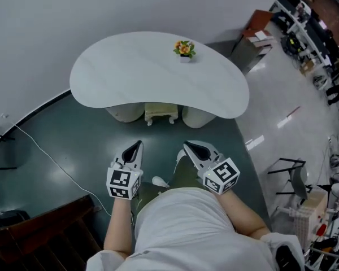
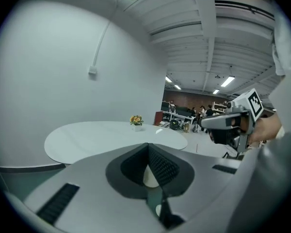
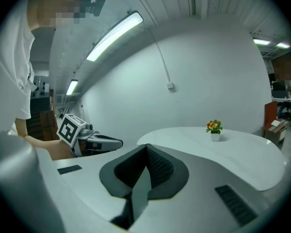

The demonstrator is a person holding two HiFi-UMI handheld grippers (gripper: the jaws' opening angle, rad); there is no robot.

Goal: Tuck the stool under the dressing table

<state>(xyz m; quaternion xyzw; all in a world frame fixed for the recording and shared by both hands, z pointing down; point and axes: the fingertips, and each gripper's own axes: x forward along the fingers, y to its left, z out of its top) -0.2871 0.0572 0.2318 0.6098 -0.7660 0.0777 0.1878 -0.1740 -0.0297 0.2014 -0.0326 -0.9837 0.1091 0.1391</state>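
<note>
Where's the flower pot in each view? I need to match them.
Head view: flower pot upper centre, at the far edge of the white table top.
Left gripper view: flower pot mid-frame, slightly left.
Right gripper view: flower pot right of centre.
Shared landmark: the white table top beneath it.

We count one dressing table, one stool, one pot of flowers and one cable on the floor. Under the tabletop we count two pedestals. We count two grippers, the left gripper and the right gripper, each bearing one marker cube.
</note>
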